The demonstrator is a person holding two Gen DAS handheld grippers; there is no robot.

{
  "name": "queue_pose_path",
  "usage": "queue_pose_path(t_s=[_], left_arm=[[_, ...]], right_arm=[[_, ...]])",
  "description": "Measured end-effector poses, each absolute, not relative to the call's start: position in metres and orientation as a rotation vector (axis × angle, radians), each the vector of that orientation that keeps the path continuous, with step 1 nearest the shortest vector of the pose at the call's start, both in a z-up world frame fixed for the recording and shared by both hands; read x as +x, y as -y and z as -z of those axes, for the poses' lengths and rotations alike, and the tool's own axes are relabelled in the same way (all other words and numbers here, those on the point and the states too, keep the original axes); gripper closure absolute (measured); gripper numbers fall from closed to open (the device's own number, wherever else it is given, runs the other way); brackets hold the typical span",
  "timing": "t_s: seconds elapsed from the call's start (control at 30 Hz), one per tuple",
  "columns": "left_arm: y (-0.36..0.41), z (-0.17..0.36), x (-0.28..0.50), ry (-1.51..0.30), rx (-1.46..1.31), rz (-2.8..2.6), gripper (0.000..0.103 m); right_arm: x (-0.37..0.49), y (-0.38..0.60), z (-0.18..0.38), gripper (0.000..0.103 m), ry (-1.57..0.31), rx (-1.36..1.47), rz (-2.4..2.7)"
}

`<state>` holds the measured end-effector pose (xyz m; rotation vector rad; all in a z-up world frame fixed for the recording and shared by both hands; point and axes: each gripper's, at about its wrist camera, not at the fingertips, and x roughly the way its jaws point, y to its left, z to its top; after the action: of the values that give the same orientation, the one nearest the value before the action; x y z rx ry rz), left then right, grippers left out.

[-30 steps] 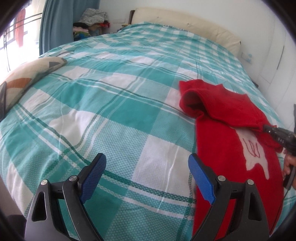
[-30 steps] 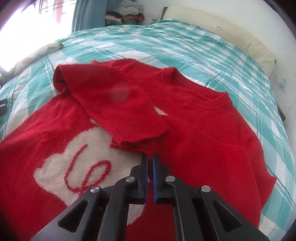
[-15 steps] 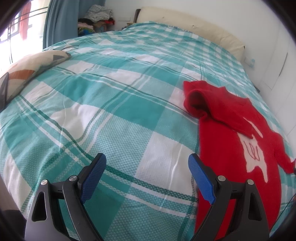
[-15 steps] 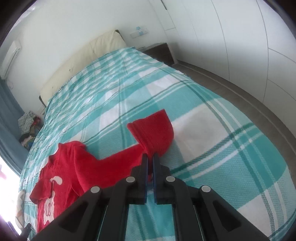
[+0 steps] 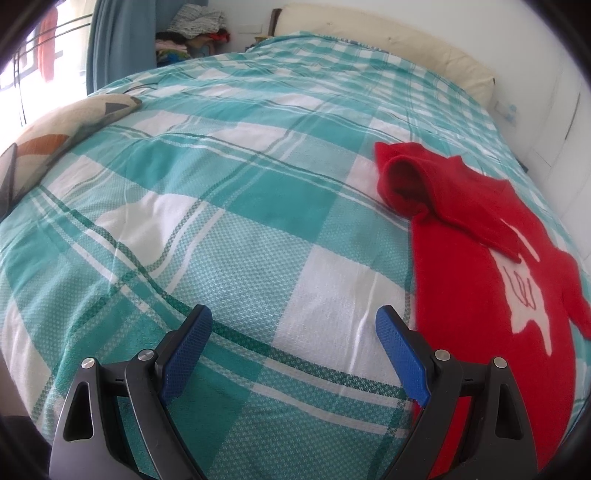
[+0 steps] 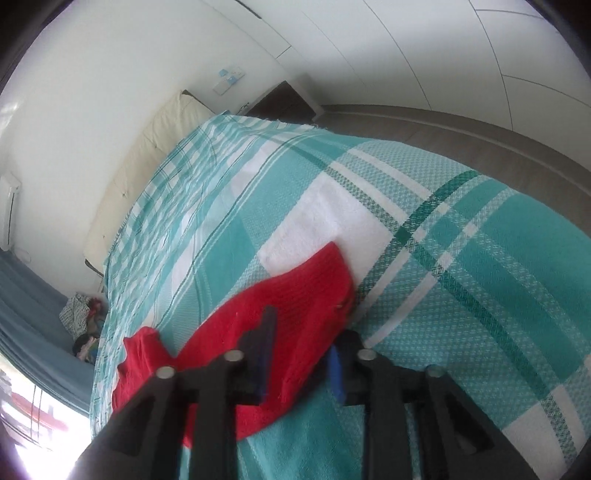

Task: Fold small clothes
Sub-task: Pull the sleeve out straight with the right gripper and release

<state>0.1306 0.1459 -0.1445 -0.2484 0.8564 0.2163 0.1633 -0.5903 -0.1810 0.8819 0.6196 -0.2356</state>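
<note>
1. a bed covered by a teal-and-white checked bedspread (image 5: 221, 229) fills most of both views; in the right wrist view it slopes away toward a white wall.
2. a long cream headboard cushion (image 5: 388, 40) runs along the far end of the bed.
3. a red knitted sweater (image 5: 480, 266) lies flat on the right part of the bedspread in the left wrist view, with a white motif (image 5: 524, 295) on its chest and one sleeve folded across the body, its cuff lying on the chest near the motif.
4. a blue curtain (image 5: 118, 40) hangs at the far left, beside a heap of mixed clothes (image 5: 192, 33) in the corner.
5. a patterned cushion (image 5: 62, 129) in beige, orange and grey rests on the left edge of the bed.
6. the left gripper (image 5: 293, 354) hangs over bare bedspread just left of the sweater's hem, its blue-padded fingers spread wide and holding nothing.
7. the right gripper (image 6: 303, 358) sits low over the other sleeve (image 6: 295, 295) of the sweater; the fingers stand apart with the red knit lying between and over them, the cuff stretched out ahead onto a white square of the bedspread.
</note>
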Motion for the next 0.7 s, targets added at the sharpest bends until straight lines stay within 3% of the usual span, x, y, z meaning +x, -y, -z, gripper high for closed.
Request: queue_pose_path(t_s=[0.17, 0.27, 0.5, 0.53, 0.67, 0.7], left_arm=[[-0.143, 0.145, 0.132, -0.86, -0.225, -0.216, 0.011], [-0.141, 0.148, 0.134, -0.873, -0.214, -0.213, 0.011], [-0.138, 0.15, 0.133, -0.891, -0.187, -0.203, 0.011], [-0.135, 0.147, 0.133, -0.892, -0.169, -0.202, 0.011], [-0.116, 0.108, 0.127, -0.798, -0.049, -0.164, 0.011], [-0.109, 0.094, 0.129, -0.761, -0.019, -0.142, 0.011]], right_arm=[[0.134, 0.59, 0.147, 0.1, -0.632, 0.59, 0.524], [0.134, 0.593, 0.165, 0.1, -0.747, 0.576, 0.573], [0.134, 0.586, 0.165, 0.098, -0.78, 0.488, 0.629], [0.133, 0.585, 0.163, 0.094, -0.777, 0.487, 0.63], [0.112, 0.581, 0.149, 0.045, -0.778, 0.434, 0.75], [0.101, 0.582, 0.143, 0.041, -0.767, 0.43, 0.801]])
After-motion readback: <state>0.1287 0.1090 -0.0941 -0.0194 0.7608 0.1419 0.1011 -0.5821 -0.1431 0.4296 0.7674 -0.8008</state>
